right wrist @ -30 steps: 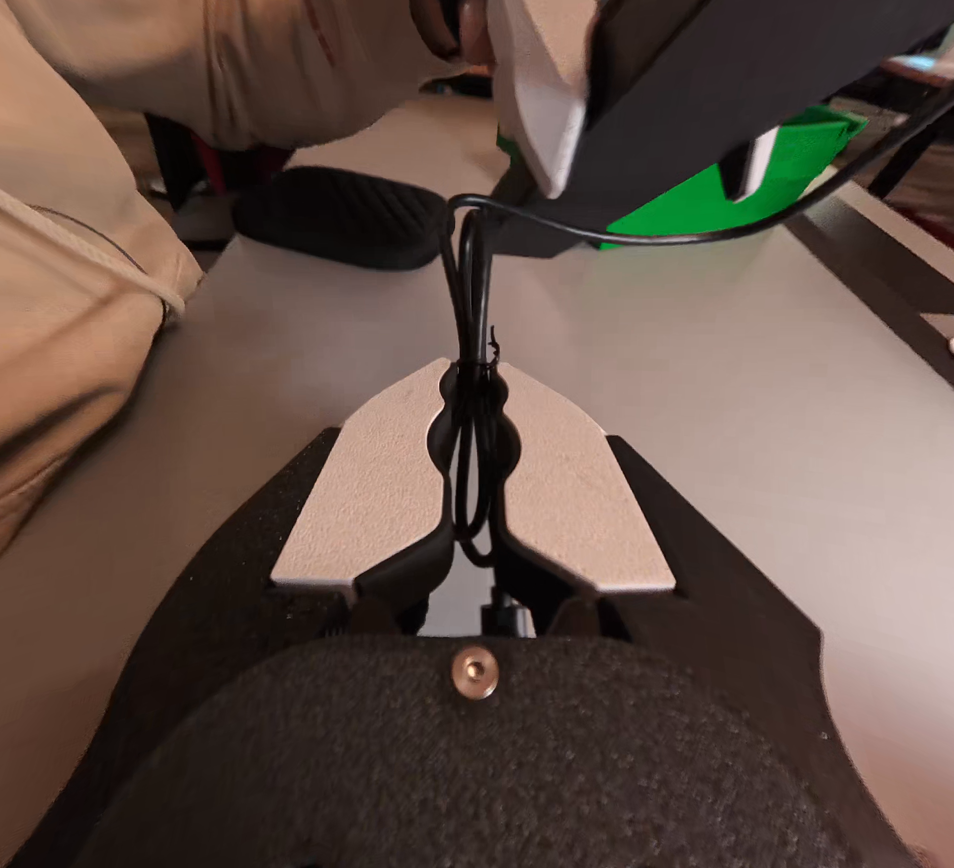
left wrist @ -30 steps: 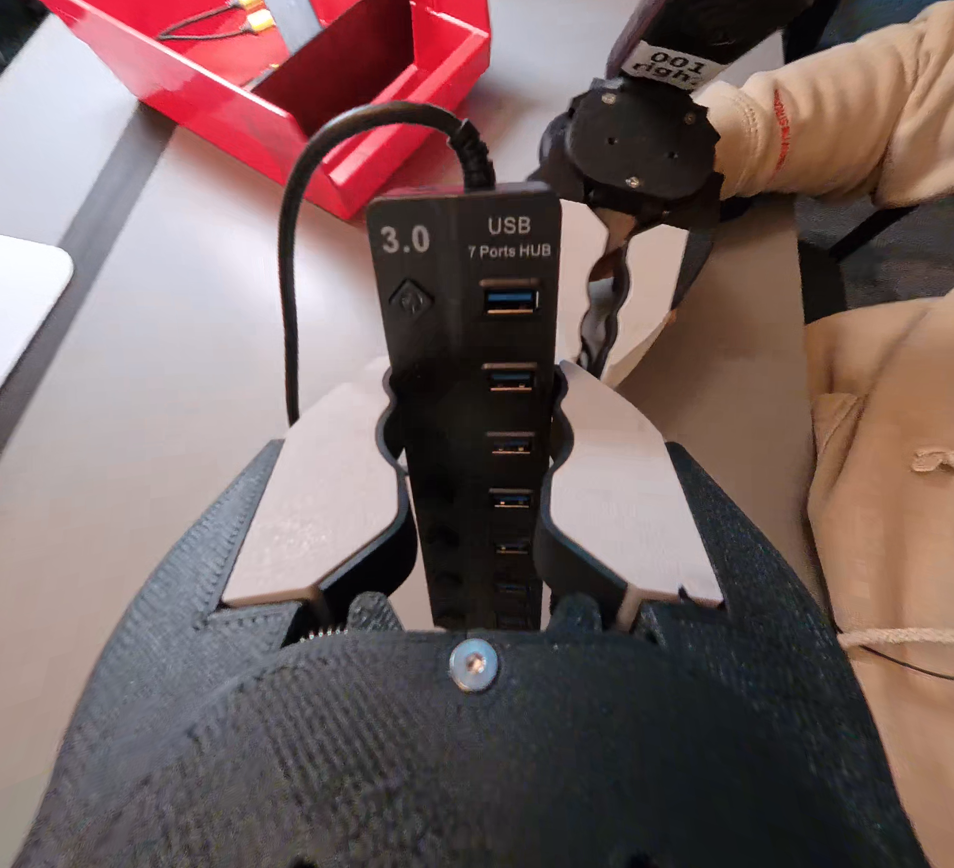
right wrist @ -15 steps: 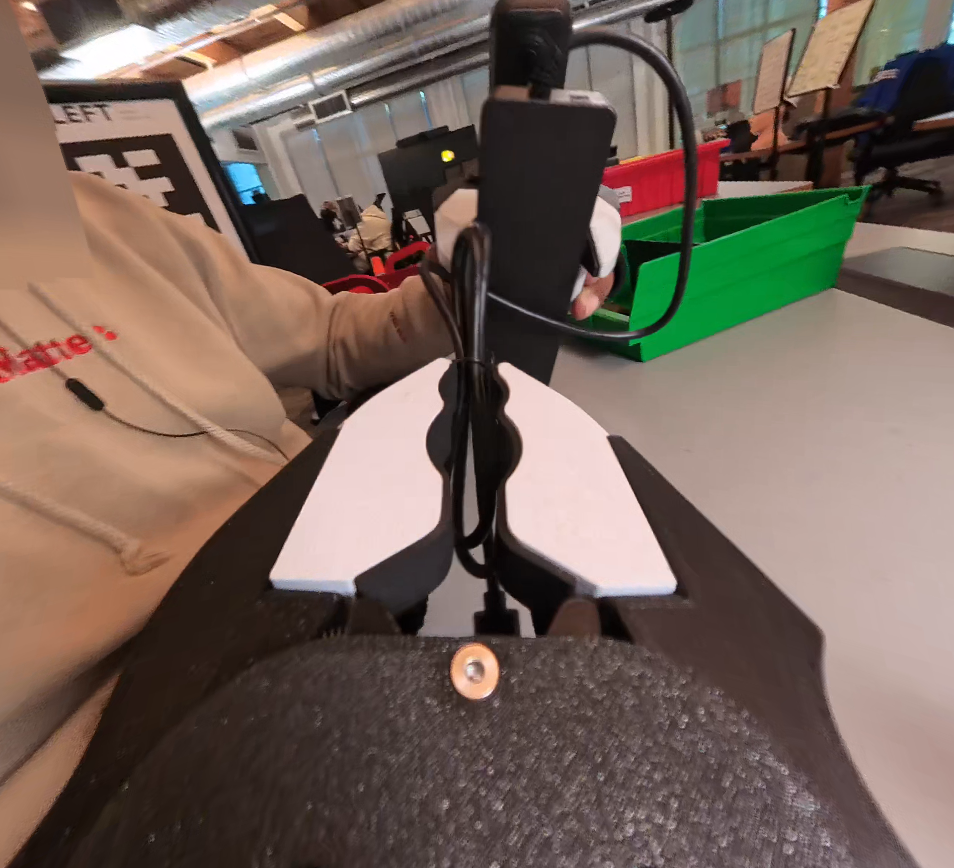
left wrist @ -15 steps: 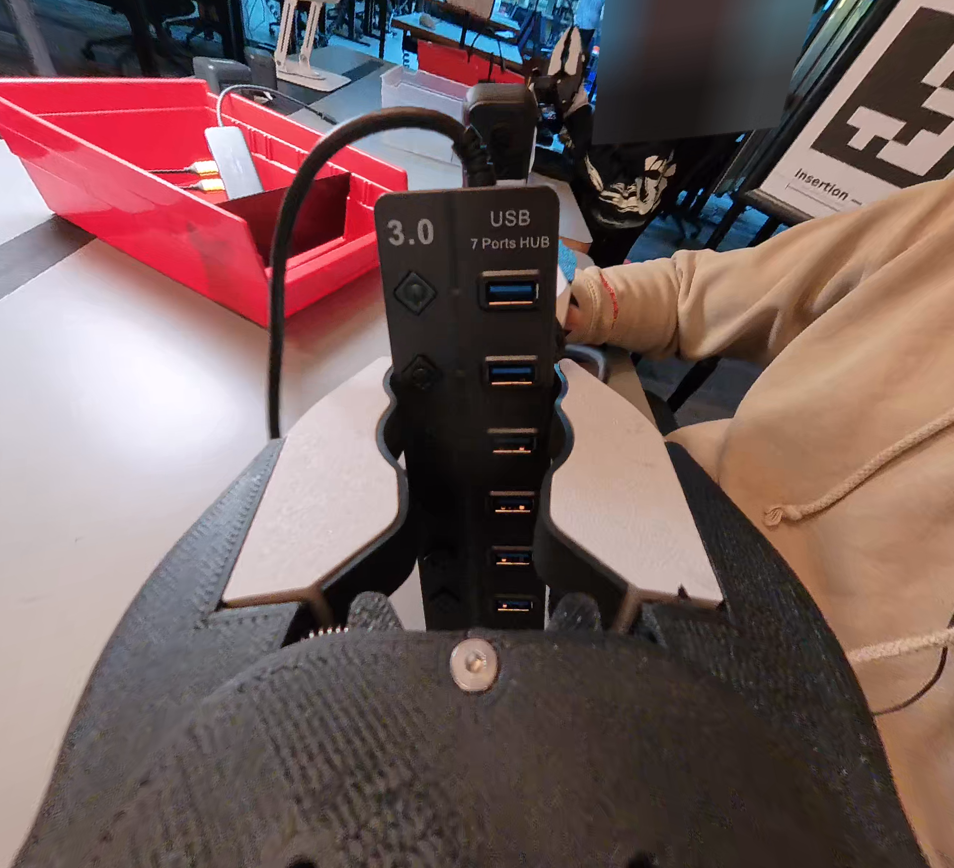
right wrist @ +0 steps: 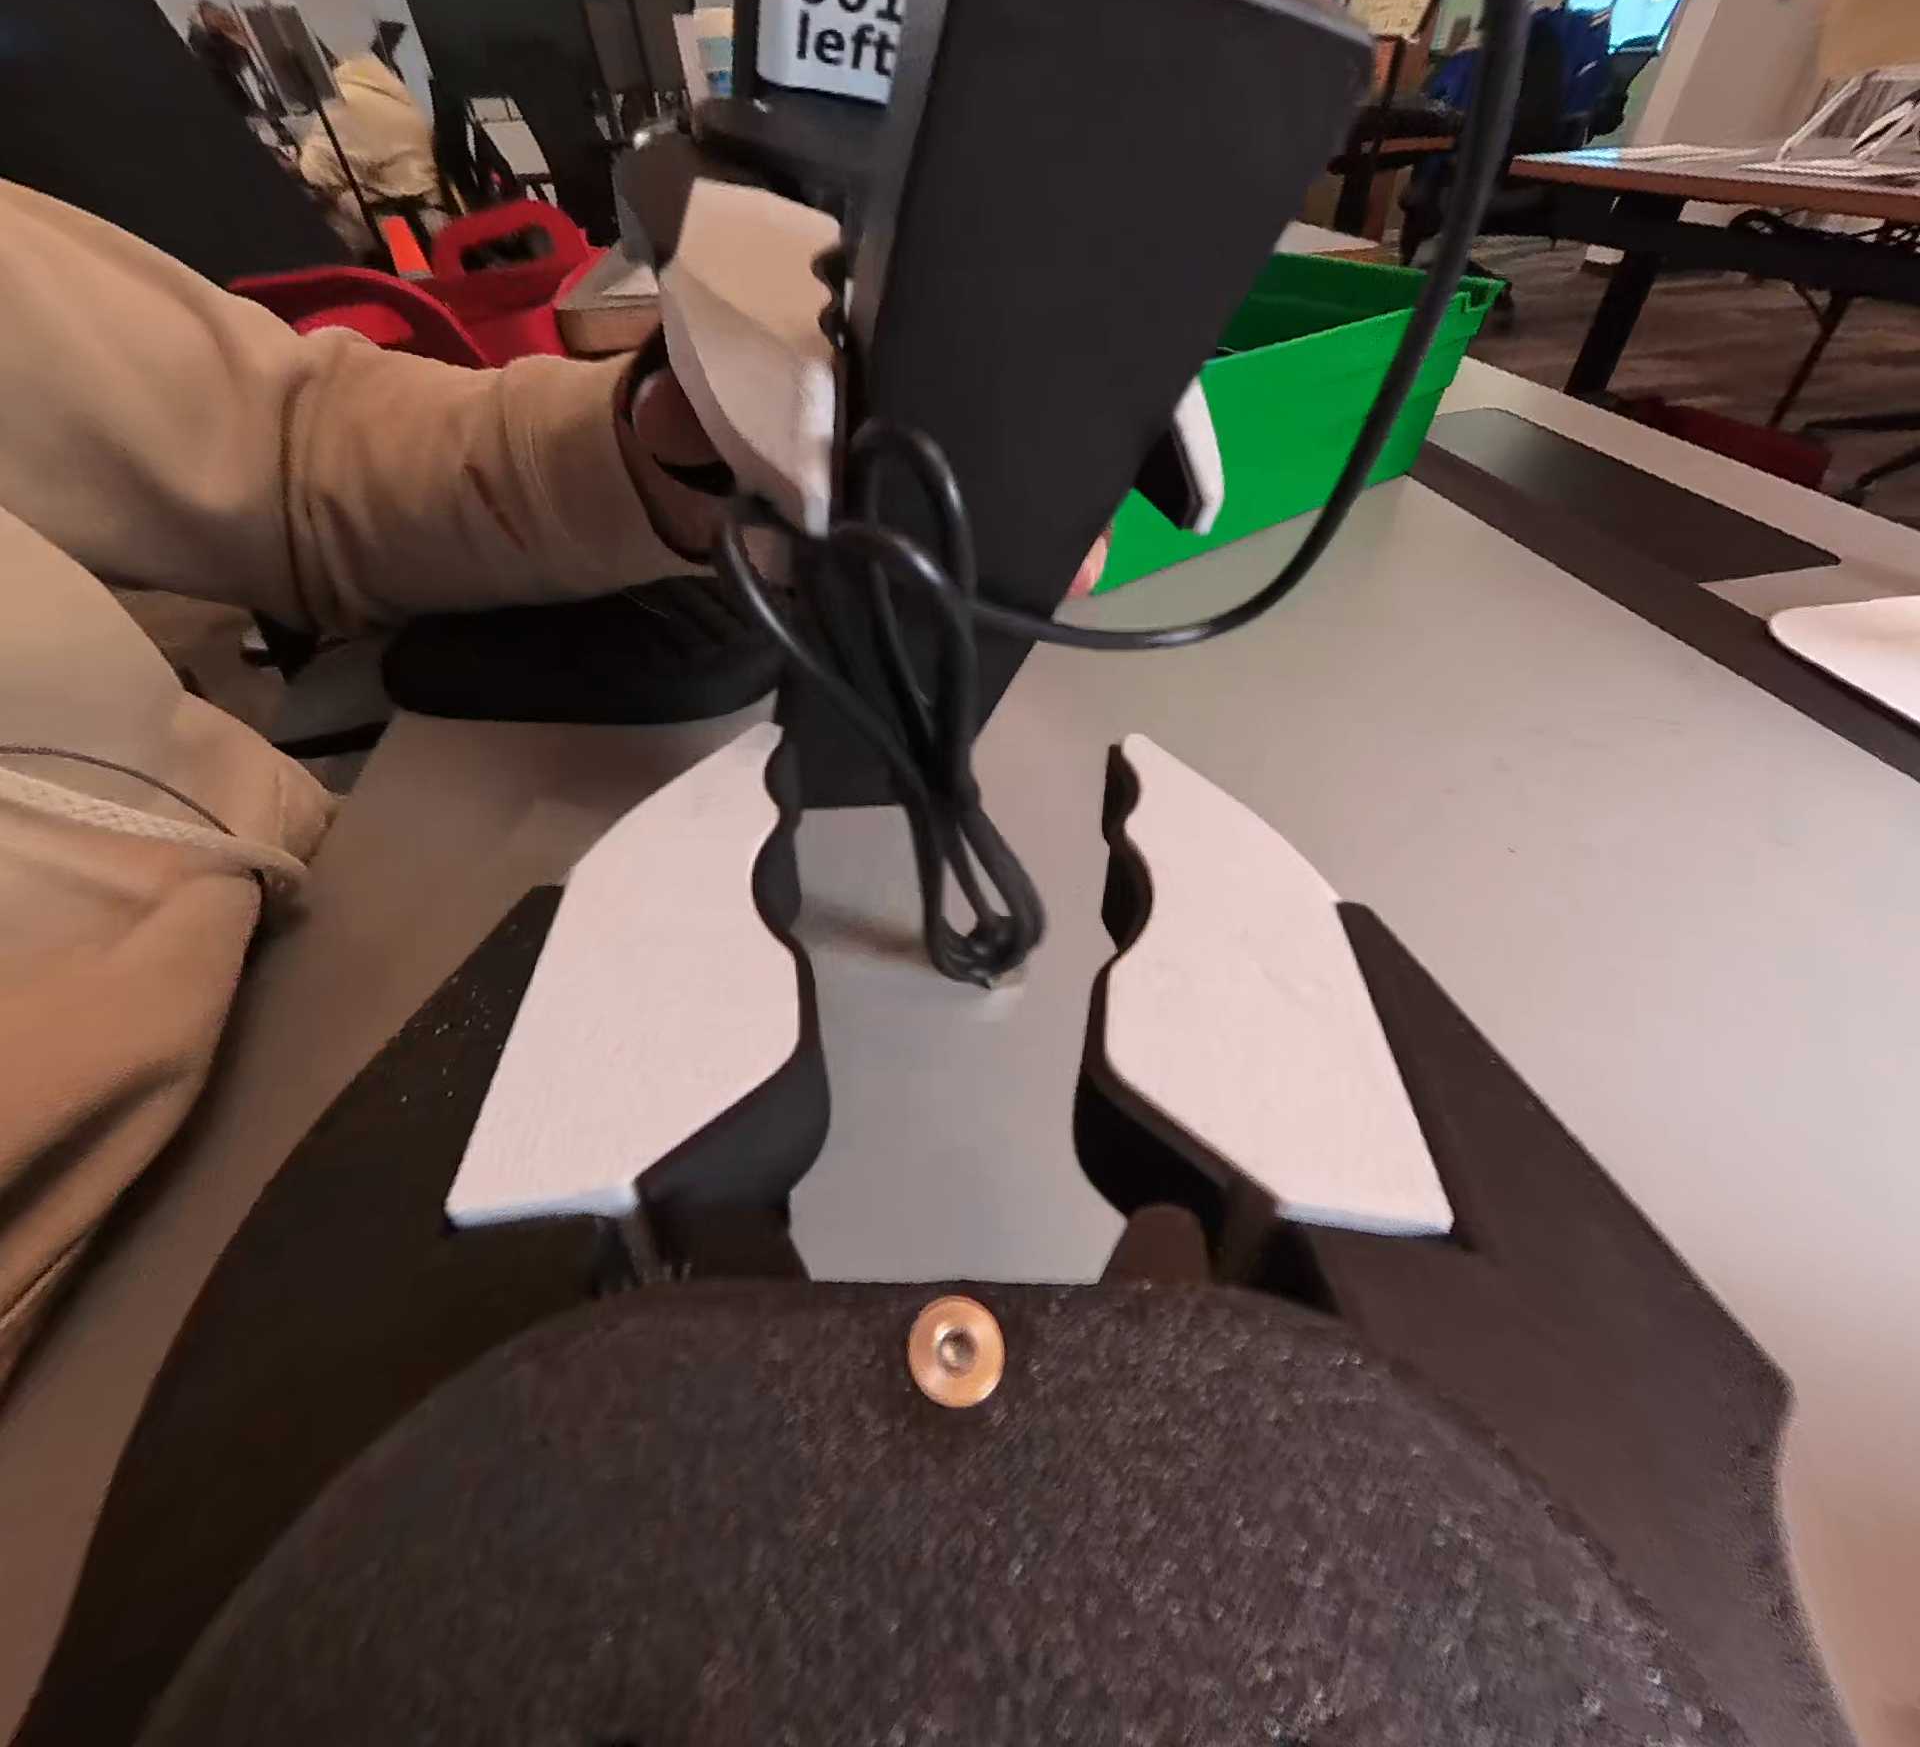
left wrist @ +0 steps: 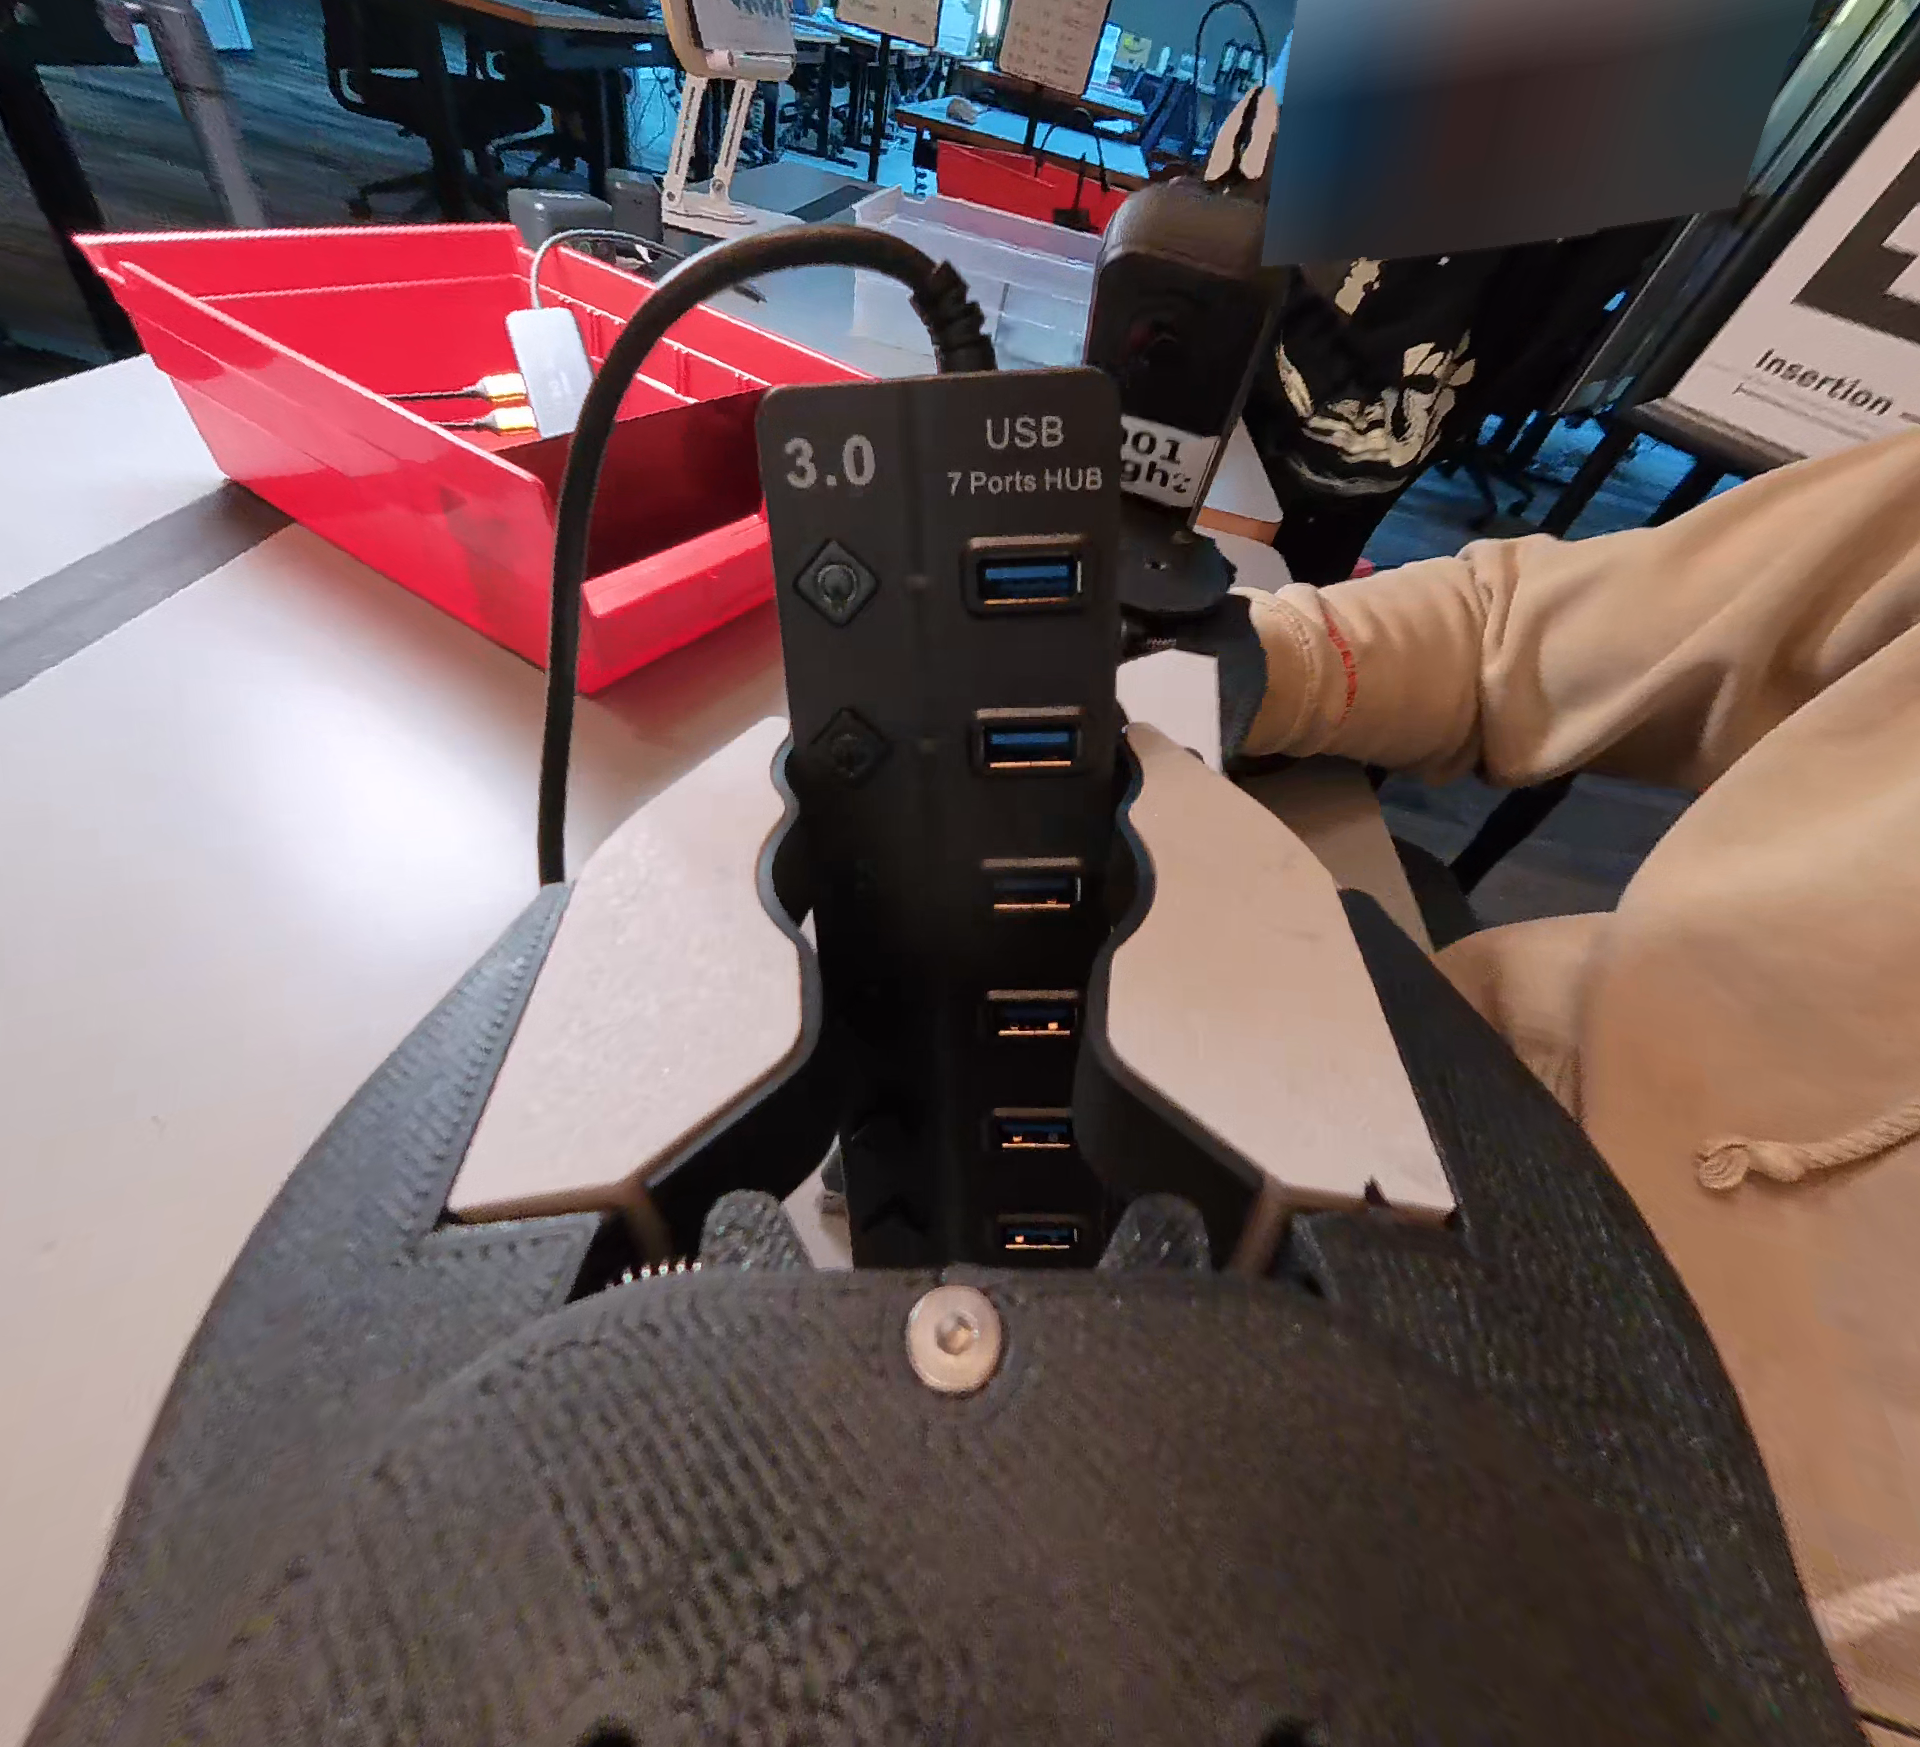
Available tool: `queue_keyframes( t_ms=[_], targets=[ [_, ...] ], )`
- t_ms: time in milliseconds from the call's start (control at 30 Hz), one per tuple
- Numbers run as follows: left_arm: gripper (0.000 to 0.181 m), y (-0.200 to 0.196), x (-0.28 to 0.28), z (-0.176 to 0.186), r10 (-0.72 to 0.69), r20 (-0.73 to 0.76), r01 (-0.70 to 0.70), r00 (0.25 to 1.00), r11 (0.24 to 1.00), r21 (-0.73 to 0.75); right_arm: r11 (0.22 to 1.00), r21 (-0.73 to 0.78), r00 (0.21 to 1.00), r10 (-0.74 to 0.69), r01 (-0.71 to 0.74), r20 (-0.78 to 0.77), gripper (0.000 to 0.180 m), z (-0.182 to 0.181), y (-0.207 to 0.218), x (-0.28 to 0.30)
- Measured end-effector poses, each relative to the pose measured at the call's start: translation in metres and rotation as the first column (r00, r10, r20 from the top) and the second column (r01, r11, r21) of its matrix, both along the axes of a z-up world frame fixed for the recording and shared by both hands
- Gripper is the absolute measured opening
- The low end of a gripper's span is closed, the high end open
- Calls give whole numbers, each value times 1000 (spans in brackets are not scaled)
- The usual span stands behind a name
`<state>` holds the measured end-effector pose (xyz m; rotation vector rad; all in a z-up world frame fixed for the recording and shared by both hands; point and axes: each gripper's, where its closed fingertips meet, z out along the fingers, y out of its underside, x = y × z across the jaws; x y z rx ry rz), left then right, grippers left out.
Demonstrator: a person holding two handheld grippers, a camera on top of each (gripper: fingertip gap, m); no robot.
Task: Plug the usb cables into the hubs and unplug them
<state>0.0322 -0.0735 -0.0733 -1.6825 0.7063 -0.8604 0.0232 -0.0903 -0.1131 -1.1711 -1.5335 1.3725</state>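
My left gripper point(left wrist: 956, 741) is shut on a black multi-port USB hub point(left wrist: 935, 617) and holds it upright above the table, ports facing the camera. The hub's thick black cable point(left wrist: 582, 554) arcs from its top down to the left. The right wrist view shows the hub's plain back point(right wrist: 1081, 243) between the left gripper's white fingers point(right wrist: 748, 326). My right gripper point(right wrist: 951, 741) is open. The bundled end of the thin black cable point(right wrist: 966, 876) hangs loose between its pads, and neither pad presses on it. In the left wrist view the right gripper's body point(left wrist: 1174, 409) shows behind the hub.
A red bin point(left wrist: 416, 450) at the back left holds a silver hub point(left wrist: 551, 357) with yellow-tipped cables point(left wrist: 499, 404). A green bin point(right wrist: 1320, 388) stands behind the hub. The grey table point(right wrist: 1455, 866) runs to the right. A person's beige sleeve point(left wrist: 1507, 658) is close on the right.
My right gripper has opened and let go of the cable bundle it was shut on, and the bundle now dangles between the pads. My left gripper stays shut on the hub.
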Motion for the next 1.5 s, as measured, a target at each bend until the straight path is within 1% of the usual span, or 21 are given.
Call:
queue_keyframes(
  t_ms=[67, 133, 233, 333, 400, 500, 600, 667, 733, 800, 833, 900, 967, 1033, 1100, 1233, 1300, 1400, 1433, 1467, 1500],
  targets=[
    [55, -2, 5, -4, -16, -26, 16, 1000, 1000, 4, 999, 35, 1000, -2, 2, -4, 62, 2, -5, -2],
    [55, -3, 12, -10, -28, -44, 28, 999, 1000, 1, 998, 66, 1000, 4, -4, -10, 64, 3, -11, -4],
    [55, -3, 22, -20, -15, -89, 16, 996, 1000, 14, 998, 62, 1000, 3, -3, -8, 64, 3, -15, -6],
    [55, -2, 26, -19, 12, -103, -7, 995, 999, 52, 1000, 23, 1000, 6, -6, -18, 64, 6, -13, -5],
    [54, -4, 30, -15, 0, -99, 8, 995, 997, 79, 1000, -1, 1000, 22, -22, -21, 68, 7, -15, -5],
    [55, -10, 36, -15, -47, -92, 55, 995, 996, 77, 999, -3, 998, 51, -52, -25, 71, 8, -20, -4],
    [55, -14, 40, -14, -87, -79, 93, 993, 993, 72, 996, -8, 996, 87, -87, -32, 67, 8, -25, -2],
    [55, -15, 41, -14, -88, -100, 97, 991, 992, 84, 996, 7, 995, 94, -94, -44, 63, 8, -27, -1],
    [55, -15, 40, -13, -89, -118, 99, 989, 992, 81, 993, -17, 993, 114, -115, -42, 61, 9, -28, 0],
    [64, -16, 38, -10, -87, -144, 99, 986, 992, 84, 986, -60, 988, 150, -153, -46, 56, 10, -32, 2],
    [67, -17, 35, -6, -88, -140, 100, 986, 992, 81, 987, -62, 988, 144, -147, -55, 55, 10, -30, 3],
    [67, -20, 25, 6, -93, -83, 98, 992, 993, 67, 989, -60, 989, 135, -139, -68, 55, 11, -25, 5],
    [68, -21, 13, 12, -83, -48, 85, 995, 995, 48, 984, -107, 985, 134, -145, -104, 55, 19, -21, 8],
    [69, -22, 4, 7, -82, -51, 83, 995, 996, 24, 978, -143, 978, 130, -153, -162, 55, 30, -17, 12],
    [71, -23, 2, -7, -95, -63, 94, 994, 996, -8, 971, -173, 965, 124, -166, -231, 55, 42, -13, 17],
    [74, -25, 23, -42, -159, -59, 152, 986, 983, -103, 952, -230, 922, 106, -203, -373, 54, 67, -5, 30],
    [76, -23, 40, -49, -162, -32, 158, 986, 983, -92, 948, -232, 905, 106, -217, -413, 54, 74, -5, 34],
    [81, -18, 61, -53, -165, -23, 163, 986, 985, -63, 954, -206, 897, 113, -218, -427, 55, 76, -9, 34],
    [79, -17, 67, -53, -175, -20, 173, 984, 983, -60, 956, -197, 898, 116, -216, -424, 55, 75, -11, 33],
    [74, -18, 70, -51, -189, -19, 188, 982, 981, -53, 959, -190, 903, 114, -209, -414, 55, 73, -12, 32],
    [60, -20, 71, -50, -206, -31, 204, 978, 978, -36, 963, -188, 911, 103, -192, -400, 55, 71, -10, 31]
  ],
)
